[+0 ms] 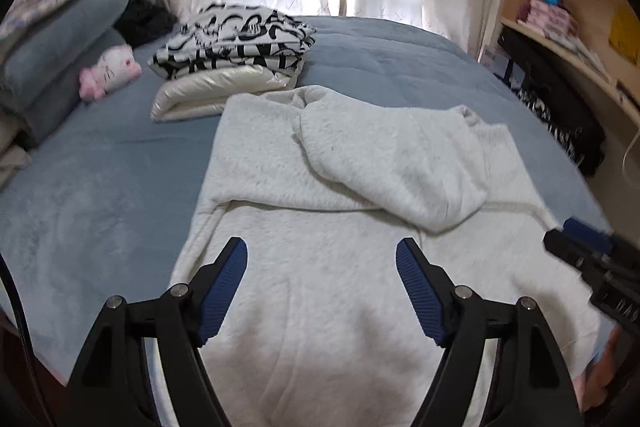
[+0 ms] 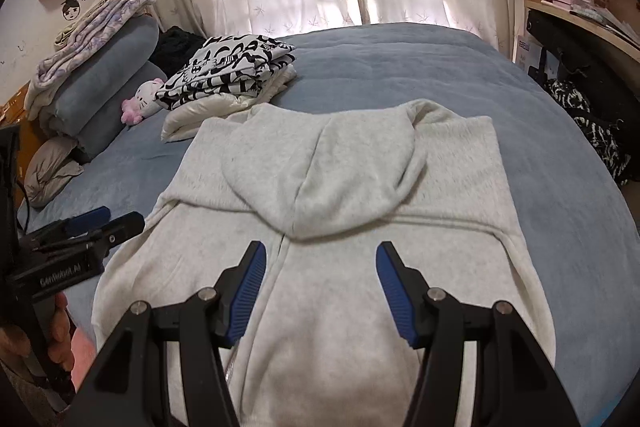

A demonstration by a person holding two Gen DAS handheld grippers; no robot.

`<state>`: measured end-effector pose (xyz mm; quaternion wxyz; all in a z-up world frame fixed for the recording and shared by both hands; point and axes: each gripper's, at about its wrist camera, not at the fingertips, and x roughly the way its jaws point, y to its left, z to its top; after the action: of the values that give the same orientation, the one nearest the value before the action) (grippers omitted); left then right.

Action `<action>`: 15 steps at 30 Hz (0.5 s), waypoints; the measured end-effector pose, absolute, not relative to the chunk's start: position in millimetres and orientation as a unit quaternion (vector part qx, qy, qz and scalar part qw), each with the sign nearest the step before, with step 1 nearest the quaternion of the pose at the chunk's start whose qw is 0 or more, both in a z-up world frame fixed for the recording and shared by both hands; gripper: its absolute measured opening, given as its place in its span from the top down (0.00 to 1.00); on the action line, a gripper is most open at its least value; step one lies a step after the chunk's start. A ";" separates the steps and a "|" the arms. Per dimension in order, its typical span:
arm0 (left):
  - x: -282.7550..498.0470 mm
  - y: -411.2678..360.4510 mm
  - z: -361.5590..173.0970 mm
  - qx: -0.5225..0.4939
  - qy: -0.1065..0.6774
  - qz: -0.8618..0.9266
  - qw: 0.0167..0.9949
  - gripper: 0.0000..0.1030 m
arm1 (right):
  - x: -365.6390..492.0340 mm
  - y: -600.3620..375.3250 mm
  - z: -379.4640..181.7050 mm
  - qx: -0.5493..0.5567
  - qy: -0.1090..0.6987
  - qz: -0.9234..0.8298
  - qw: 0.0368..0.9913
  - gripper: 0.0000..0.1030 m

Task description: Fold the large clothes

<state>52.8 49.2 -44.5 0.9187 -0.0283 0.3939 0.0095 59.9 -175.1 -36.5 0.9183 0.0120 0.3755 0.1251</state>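
A pale grey zip hoodie (image 1: pixel 320 307) (image 2: pixel 340 307) lies flat on the blue bed cover (image 1: pixel 100 187), sleeves tucked in. Its hood (image 2: pixel 332 171) is laid down over the chest. My left gripper (image 1: pixel 321 247) hovers over the lower left part of the hoodie, open, with nothing between its blue pads. My right gripper (image 2: pixel 321 247) hangs over the middle of the hoodie near the zip, also open and holding nothing. Each gripper shows at the edge of the other's view: the right gripper (image 1: pixel 580 247) and the left gripper (image 2: pixel 100 223), with a person's hand on its handle.
A folded stack, a black-and-white print garment (image 1: pixel 236 43) on a cream puffy jacket (image 1: pixel 200 95), sits at the far left of the bed. A pink plush toy (image 1: pixel 110 71) and rolled blue blankets (image 1: pixel 60 47) lie beside it. Shelves (image 1: pixel 560 7) and a black bag (image 1: pixel 560 115) stand on the right.
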 end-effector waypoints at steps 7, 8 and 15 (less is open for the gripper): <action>25.0 58.7 -57.5 -0.019 0.413 -0.001 0.910 0.27 | 36.0 -194.1 -44.6 0.028 0.387 0.119 0.914 0.44; 20.0 65.6 -61.4 -0.022 0.419 0.004 0.908 0.27 | 32.6 -198.8 -45.3 0.031 0.387 0.116 0.914 0.44; -8.2 123.2 -83.3 -0.065 0.445 0.032 0.893 0.27 | 14.5 -236.8 -58.1 0.049 0.405 0.102 0.907 0.43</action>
<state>-8.2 123.2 -83.3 0.8926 -0.0653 0.4449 0.0321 14.5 -236.8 -58.1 0.9072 0.0487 0.4052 0.1023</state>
